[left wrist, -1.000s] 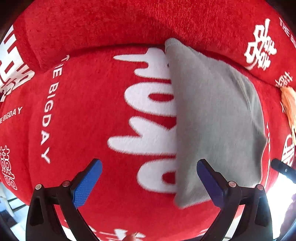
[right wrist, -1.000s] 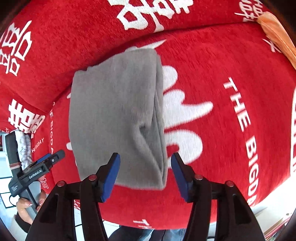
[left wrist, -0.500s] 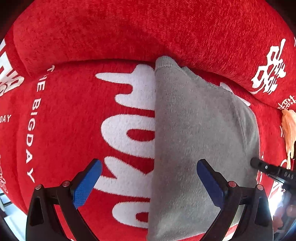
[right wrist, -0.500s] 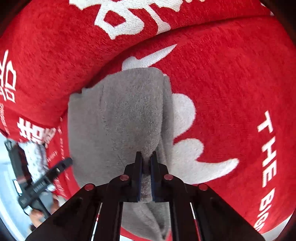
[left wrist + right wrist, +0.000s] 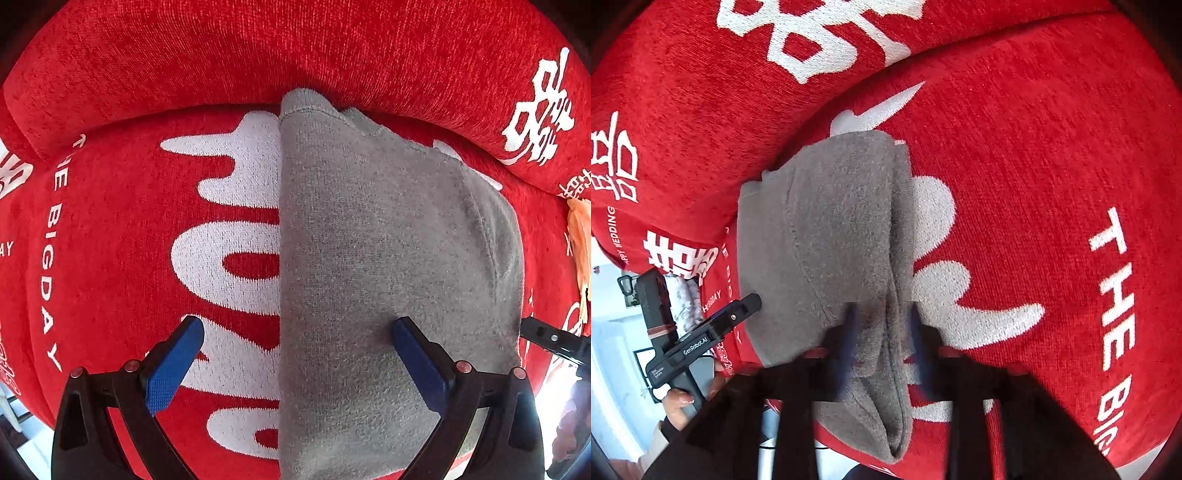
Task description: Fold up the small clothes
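The folded grey garment (image 5: 388, 266) lies on the red sofa seat cushion (image 5: 122, 236), reaching its front edge. The left gripper (image 5: 295, 354) hovers spread wide over the garment's straight left edge. The right gripper (image 5: 882, 332), blurred, has just been opening, its jaws apart astride the garment's front fold.

The garment (image 5: 388, 266) lies flat on the seat cover (image 5: 122, 240), its far end touching the backrest (image 5: 295, 48). In the left wrist view it covers the right part of the big letters (image 5: 229, 258). A cloth (image 5: 580, 243) lies at the right edge.
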Action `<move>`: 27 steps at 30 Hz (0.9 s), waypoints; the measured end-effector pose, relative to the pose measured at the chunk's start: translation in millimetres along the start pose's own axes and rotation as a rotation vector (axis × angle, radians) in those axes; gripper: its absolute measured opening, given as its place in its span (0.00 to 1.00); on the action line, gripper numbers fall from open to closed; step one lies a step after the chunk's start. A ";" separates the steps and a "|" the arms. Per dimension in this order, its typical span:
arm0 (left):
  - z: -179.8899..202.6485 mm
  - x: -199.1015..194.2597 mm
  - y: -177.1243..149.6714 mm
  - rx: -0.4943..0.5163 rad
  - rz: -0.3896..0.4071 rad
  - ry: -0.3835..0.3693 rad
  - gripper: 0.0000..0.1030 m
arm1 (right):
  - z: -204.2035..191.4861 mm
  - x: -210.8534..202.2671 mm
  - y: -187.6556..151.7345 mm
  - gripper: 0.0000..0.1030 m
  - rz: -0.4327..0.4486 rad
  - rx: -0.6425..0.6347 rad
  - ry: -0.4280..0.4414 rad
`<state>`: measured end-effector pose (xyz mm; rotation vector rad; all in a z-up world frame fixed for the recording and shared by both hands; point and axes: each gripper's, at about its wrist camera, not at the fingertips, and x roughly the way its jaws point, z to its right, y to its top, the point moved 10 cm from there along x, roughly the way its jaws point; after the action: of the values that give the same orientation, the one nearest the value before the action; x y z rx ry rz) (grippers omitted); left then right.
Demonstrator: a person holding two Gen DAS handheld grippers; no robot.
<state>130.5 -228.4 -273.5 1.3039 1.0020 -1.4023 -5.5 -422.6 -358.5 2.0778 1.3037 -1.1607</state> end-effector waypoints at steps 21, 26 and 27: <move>33.2 35.6 1.2 0.025 -0.123 -0.305 0.99 | -0.1 34.1 2.5 0.64 -0.135 0.061 0.269; 48.5 40.6 11.9 0.039 -0.100 -0.319 0.99 | -18.5 45.8 14.3 0.67 -0.136 -0.006 0.327; 49.6 42.0 13.8 0.035 -0.096 -0.313 0.99 | -19.9 45.9 15.6 0.68 -0.137 -0.013 0.337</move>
<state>133.2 -283.9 -309.9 1.0303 0.8393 -1.6438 26.3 -391.7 -386.4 2.2754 1.6231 -0.8748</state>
